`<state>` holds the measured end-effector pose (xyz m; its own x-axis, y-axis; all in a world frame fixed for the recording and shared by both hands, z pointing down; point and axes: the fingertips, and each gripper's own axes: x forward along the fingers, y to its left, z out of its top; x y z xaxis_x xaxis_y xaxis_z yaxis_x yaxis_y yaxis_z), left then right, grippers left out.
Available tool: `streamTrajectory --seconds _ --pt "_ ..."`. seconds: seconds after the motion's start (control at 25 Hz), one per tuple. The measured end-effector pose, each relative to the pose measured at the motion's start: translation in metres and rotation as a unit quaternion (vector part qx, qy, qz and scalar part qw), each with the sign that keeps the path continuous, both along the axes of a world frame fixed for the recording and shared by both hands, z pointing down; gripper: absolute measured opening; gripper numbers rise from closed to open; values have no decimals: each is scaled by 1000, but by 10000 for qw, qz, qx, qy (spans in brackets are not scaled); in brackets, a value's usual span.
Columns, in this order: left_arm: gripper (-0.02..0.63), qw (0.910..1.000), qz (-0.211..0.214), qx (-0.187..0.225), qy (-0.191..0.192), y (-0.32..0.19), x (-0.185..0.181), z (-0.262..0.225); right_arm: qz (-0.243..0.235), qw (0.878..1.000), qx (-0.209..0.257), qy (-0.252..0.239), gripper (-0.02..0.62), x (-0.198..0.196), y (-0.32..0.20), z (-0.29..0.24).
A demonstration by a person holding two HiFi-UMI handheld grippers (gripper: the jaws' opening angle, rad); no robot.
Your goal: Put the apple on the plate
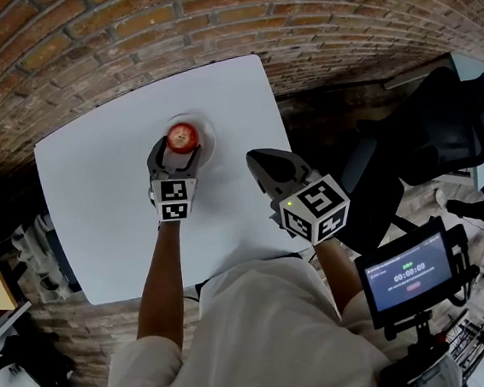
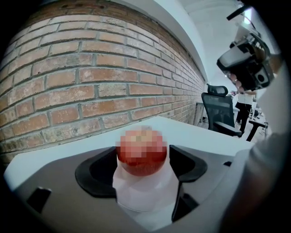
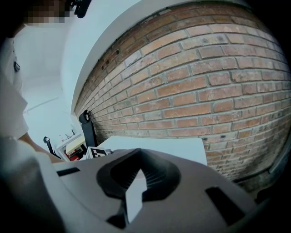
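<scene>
A red apple [image 1: 182, 137] sits over a small white plate [image 1: 208, 141] near the far middle of the white table [image 1: 97, 203]. My left gripper [image 1: 177, 150] reaches to it from the near side. In the left gripper view the apple [image 2: 142, 157] fills the gap between the two dark fingers [image 2: 95, 175], which press its sides, so this gripper [image 2: 143, 163] is shut on it. The right gripper [image 1: 256, 158] hovers over the table's right part, apart from the plate. Its jaws [image 3: 135, 178] are together with nothing held.
A brick wall [image 1: 122, 29] stands just beyond the table's far edge. A black office chair [image 1: 454, 123] and a tablet showing a timer [image 1: 410, 275] are off to the right. Shelving with clutter [image 1: 10, 281] stands to the left. The table's right edge runs close beside the right gripper.
</scene>
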<state>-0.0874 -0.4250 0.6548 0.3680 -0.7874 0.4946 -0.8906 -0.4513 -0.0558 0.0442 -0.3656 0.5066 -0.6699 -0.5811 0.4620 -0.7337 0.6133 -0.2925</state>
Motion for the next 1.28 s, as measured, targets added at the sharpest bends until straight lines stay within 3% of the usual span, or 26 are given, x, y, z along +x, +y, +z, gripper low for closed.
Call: streamTrajectory --seconds 0.6,0.92,1.2,1.28 --pt "351 10000 14 -60 49 11 4 -2 79 9999 3 -78 4 3 -3 -1" --pt "350 9993 -14 371 91 40 -15 -47 104 9996 213 -140 5 -8 22 -20" --pt "348 9987 -18 477 174 64 -29 -77 97 9988 444 -154 5 -20 39 -47" --pt "312 9984 25 512 225 77 -35 -90 88 9983 545 -163 5 -27 50 -60"
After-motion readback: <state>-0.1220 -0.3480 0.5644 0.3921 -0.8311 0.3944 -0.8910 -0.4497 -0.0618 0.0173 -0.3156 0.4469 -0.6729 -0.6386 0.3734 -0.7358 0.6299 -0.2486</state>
